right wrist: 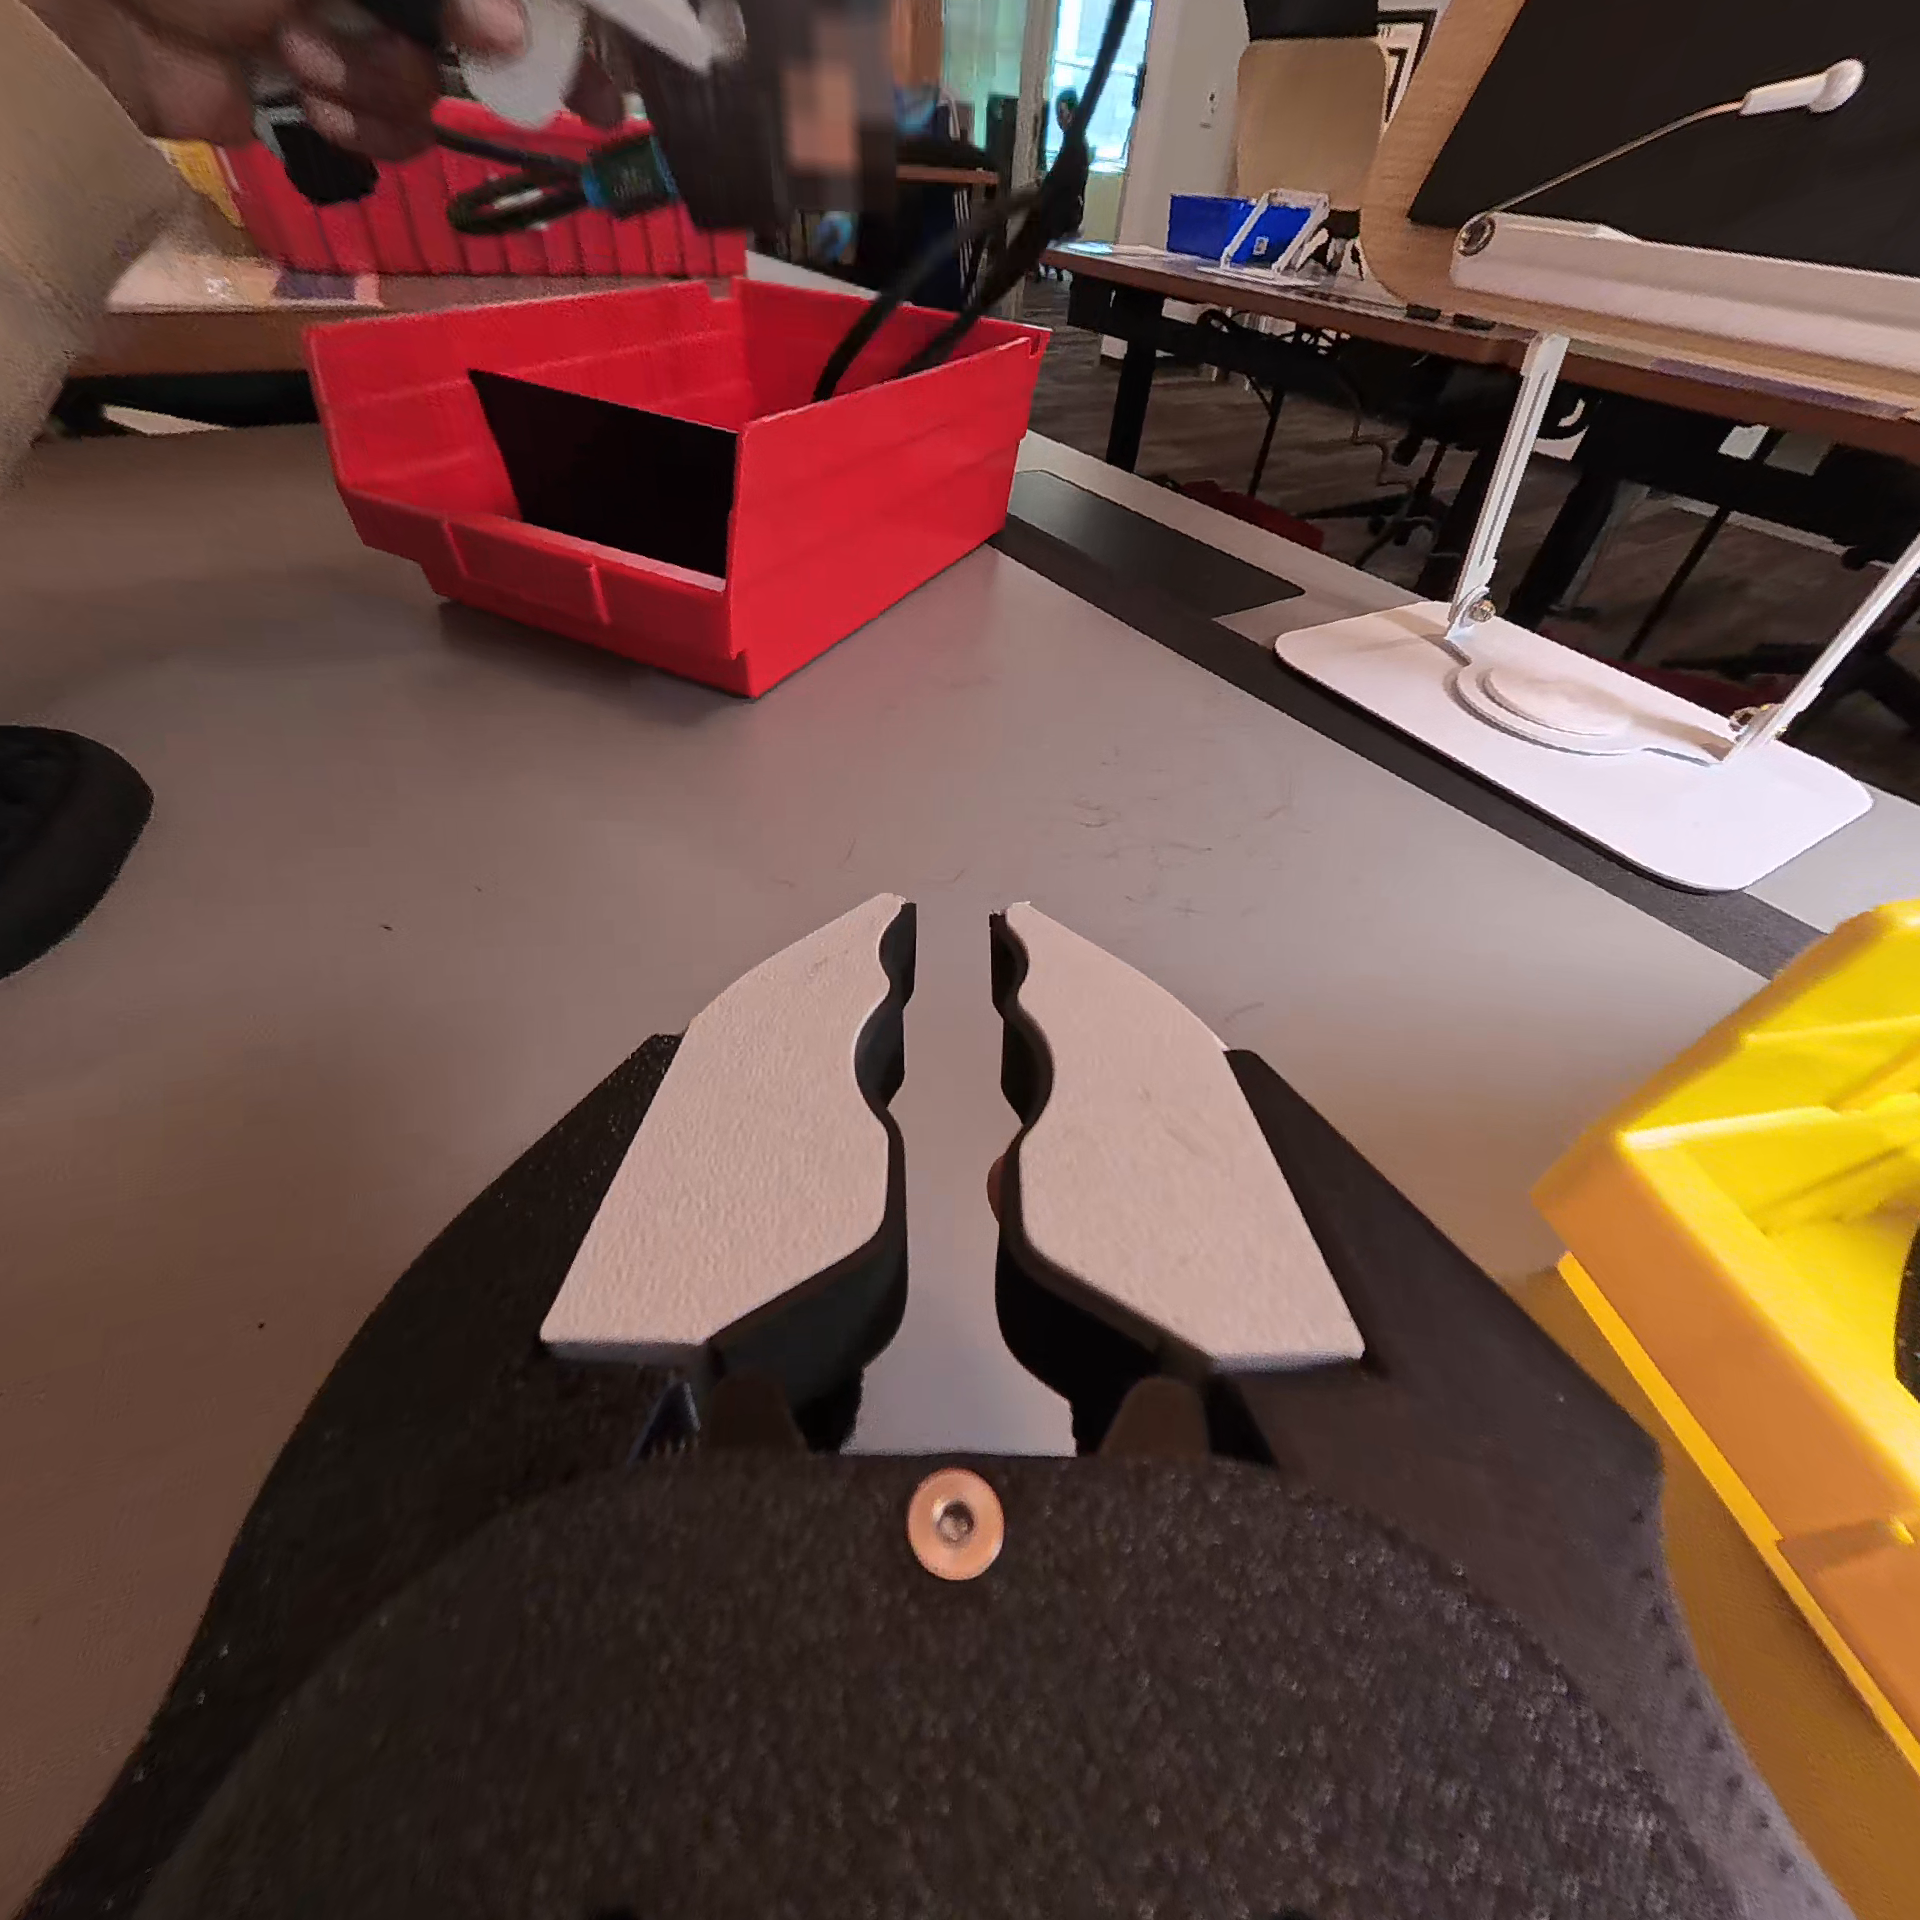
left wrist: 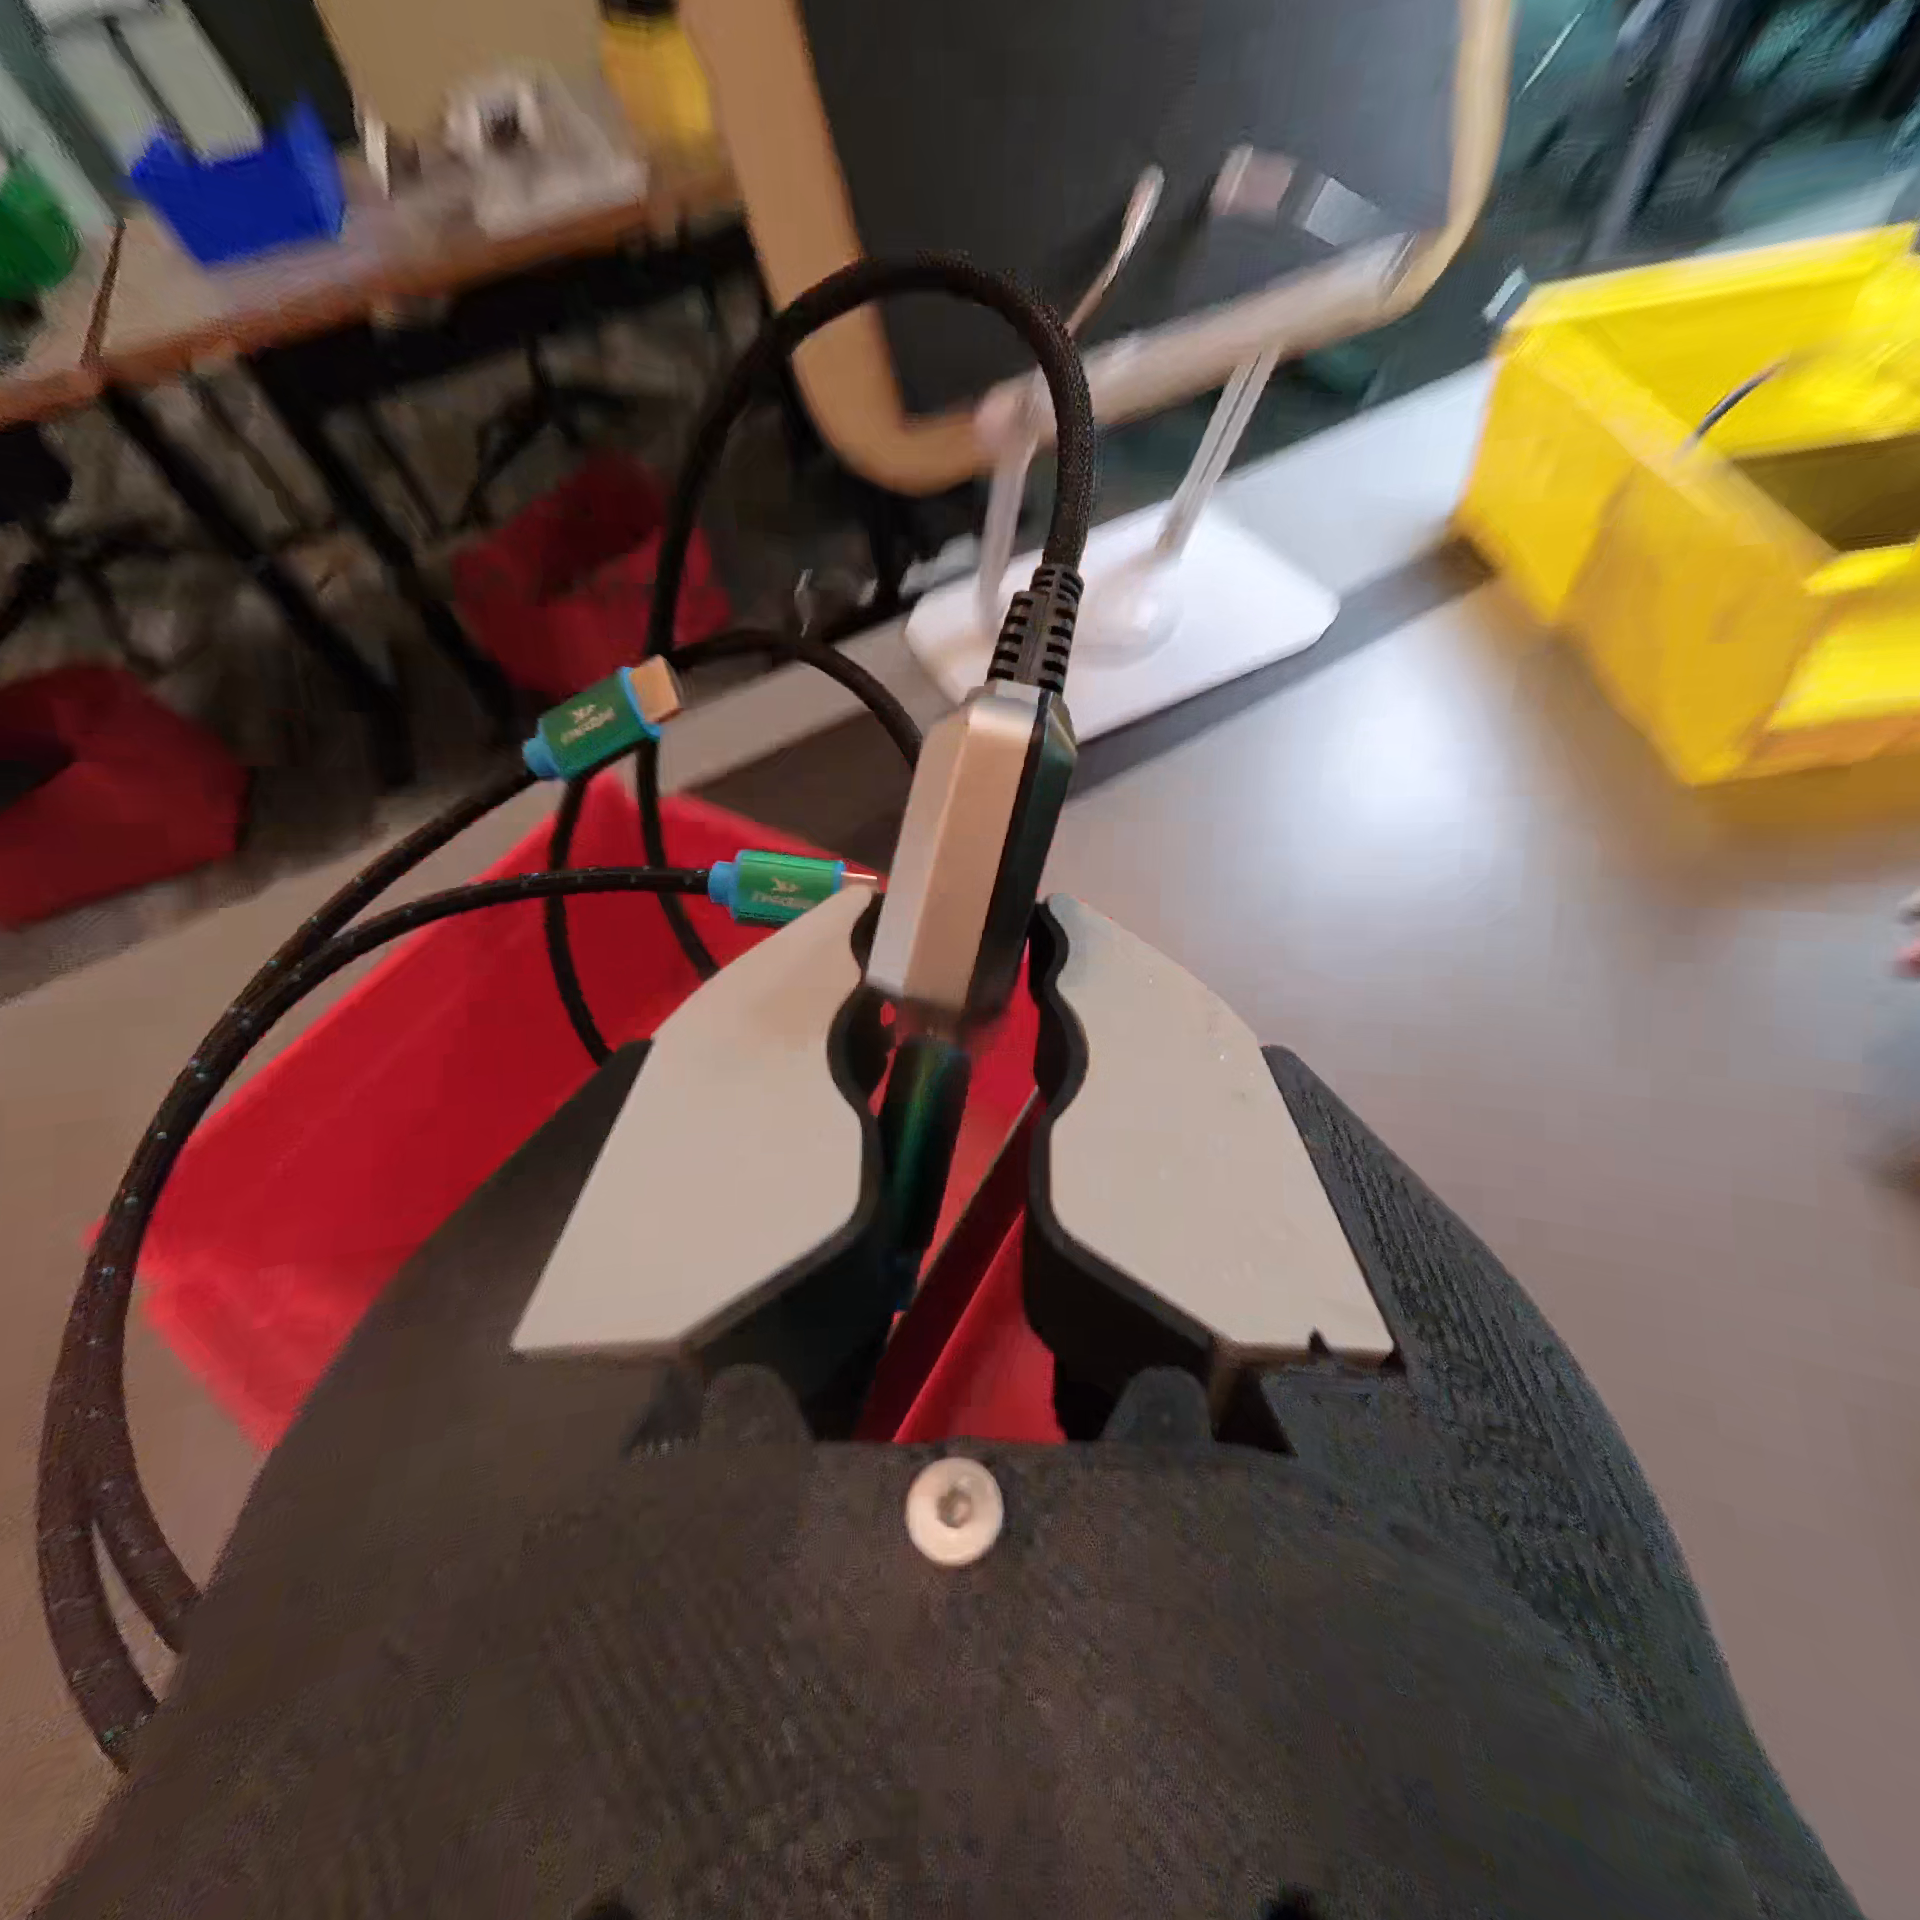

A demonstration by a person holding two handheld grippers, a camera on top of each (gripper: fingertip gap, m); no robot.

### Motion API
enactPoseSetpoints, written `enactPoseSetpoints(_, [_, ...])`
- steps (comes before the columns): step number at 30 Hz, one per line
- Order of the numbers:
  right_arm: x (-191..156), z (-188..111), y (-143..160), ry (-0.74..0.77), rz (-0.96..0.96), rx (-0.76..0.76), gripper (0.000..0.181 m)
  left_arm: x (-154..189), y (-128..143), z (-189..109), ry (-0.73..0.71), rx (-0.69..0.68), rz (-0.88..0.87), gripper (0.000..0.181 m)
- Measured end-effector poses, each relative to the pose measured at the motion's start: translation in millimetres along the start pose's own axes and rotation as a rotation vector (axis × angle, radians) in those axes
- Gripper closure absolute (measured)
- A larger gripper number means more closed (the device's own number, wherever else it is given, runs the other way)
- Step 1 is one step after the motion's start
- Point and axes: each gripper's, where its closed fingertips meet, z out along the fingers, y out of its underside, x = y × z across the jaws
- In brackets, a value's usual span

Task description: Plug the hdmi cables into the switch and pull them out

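Note:
My left gripper (left wrist: 956,914) is shut on the HDMI switch (left wrist: 961,852), a silver and black box with a black braided lead (left wrist: 1070,416) arching up from its far end. It is held in the air above a red bin (left wrist: 416,1091). Two HDMI cables with green plugs (left wrist: 603,727) (left wrist: 784,883) hang loose beside it, unplugged; the nearer plug's tip is close to the switch. My right gripper (right wrist: 954,914) is slightly open and empty, low over the grey table (right wrist: 520,831). In the right wrist view the left gripper (right wrist: 727,125) is a blur above the red bin (right wrist: 831,520), with cables (right wrist: 904,312) trailing into it.
A yellow bin (right wrist: 1766,1247) sits close to my right gripper's right side and also shows in the left wrist view (left wrist: 1662,520). A white stand base (right wrist: 1558,748) holding a tilted board is at the right rear. A black object (right wrist: 52,831) lies at the left edge.

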Motion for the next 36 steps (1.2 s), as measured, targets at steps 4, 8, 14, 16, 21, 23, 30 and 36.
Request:
enactPoseSetpoints(4, [-3, -1, -7, -0.009, -0.015, 0.031, 0.167, 34, -60, -42, 0.170, 0.282, -0.049, 0.155])
enactPoseSetpoints(8, [-13, -3, -56, -0.017, -0.083, 0.122, 0.165, 81, -103, -79, 0.340, 0.474, -0.030, 0.155])
enactPoseSetpoints(14, [-61, -14, -181, -0.170, -0.127, 0.345, 0.157, 161, -140, -115, 0.629, 0.648, -0.017, 0.155])
enactPoseSetpoints(16, [-75, -20, -214, -0.237, -0.091, 0.410, 0.153, 187, -146, -121, 0.716, 0.671, -0.007, 0.155])
enactPoseSetpoints(21, [-81, -32, -238, -0.265, -0.059, 0.481, 0.146, 239, -150, -132, 0.949, 0.702, -0.024, 0.155])
enactPoseSetpoints(23, [-85, -39, -235, -0.315, -0.061, 0.499, 0.147, 253, -149, -127, 0.986, 0.694, -0.043, 0.155])
enactPoseSetpoints(30, [-73, -56, -231, -0.326, -0.153, 0.461, 0.158, 275, -142, -97, 1.173, 0.671, -0.232, 0.154])
enactPoseSetpoints(36, [-50, -55, -201, -0.289, -0.233, 0.195, 0.159, 271, -117, -55, 1.112, 0.436, -0.205, 0.145])
